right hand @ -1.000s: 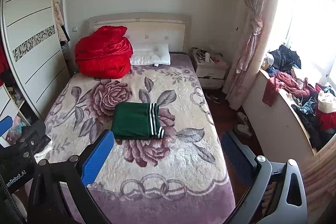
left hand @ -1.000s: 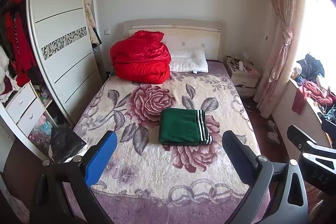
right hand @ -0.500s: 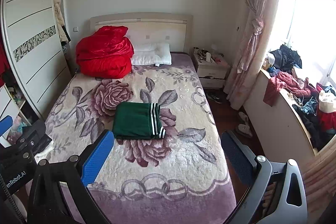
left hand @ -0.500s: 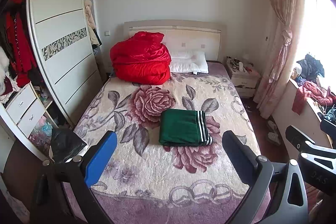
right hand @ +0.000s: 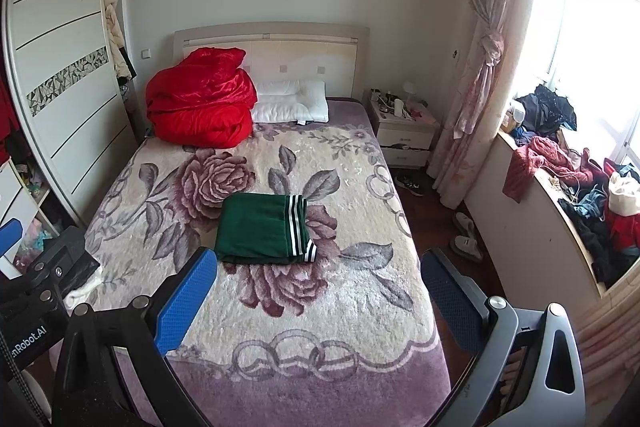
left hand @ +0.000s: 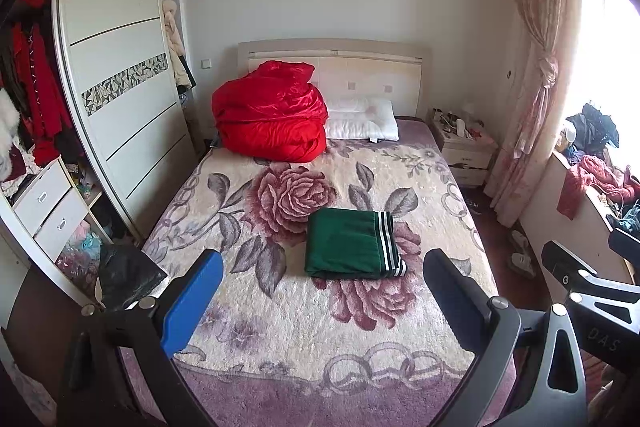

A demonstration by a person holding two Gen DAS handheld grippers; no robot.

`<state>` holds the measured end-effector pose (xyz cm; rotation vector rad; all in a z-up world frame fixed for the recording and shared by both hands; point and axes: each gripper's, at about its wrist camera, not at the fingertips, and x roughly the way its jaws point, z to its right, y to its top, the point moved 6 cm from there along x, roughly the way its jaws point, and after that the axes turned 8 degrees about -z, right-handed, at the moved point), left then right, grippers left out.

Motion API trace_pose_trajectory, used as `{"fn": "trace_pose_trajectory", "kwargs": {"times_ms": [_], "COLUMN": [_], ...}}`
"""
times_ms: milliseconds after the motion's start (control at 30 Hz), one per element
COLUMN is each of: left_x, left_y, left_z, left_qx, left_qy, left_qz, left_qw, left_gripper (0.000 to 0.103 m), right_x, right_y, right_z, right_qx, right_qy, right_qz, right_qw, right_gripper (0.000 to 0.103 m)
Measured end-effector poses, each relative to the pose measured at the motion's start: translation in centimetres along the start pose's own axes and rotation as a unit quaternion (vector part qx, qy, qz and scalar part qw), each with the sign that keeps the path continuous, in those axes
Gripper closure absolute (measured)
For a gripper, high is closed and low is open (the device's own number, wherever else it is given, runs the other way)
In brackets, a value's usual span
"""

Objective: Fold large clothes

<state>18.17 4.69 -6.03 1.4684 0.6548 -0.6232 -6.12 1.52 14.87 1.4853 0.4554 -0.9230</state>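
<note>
The left gripper [left hand: 320,303] hangs level above the bed's foot, blue-padded fingers spread wide, empty. The right gripper [right hand: 320,295] matches it, equally spread. At 12 o'clock ahead lies the folded green garment with white-striped hem [left hand: 352,243], flat on the rose-patterned plush blanket [left hand: 280,327], well apart from both.

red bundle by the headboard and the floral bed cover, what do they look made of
The puffy red bundle looks like a satin-faced quilt, perhaps polyester or silk: it shines along its creases and billows thickly. The cream floral bed cover looks like plush fleece or short pile: matte overall, fuzzy, with a brushed sheen in patches. The exact fibre cannot be told for either.
</note>
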Motion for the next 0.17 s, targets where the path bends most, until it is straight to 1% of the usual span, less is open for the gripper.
{"fn": "trace_pose_trajectory", "kwargs": {"times_ms": [167], "left_x": [-0.10], "left_y": [0.02], "left_z": [-0.09], "left_qx": [-0.001], "left_qy": [0.001], "left_qz": [0.002], "left_qw": [1.0000], "left_gripper": [0.001], "right_x": [0.08], "right_y": [0.13], "right_z": [-0.10], "right_qx": [-0.001], "right_qy": [0.000], "right_qz": [0.001], "right_qw": [1.000], "right_gripper": [0.000]}}
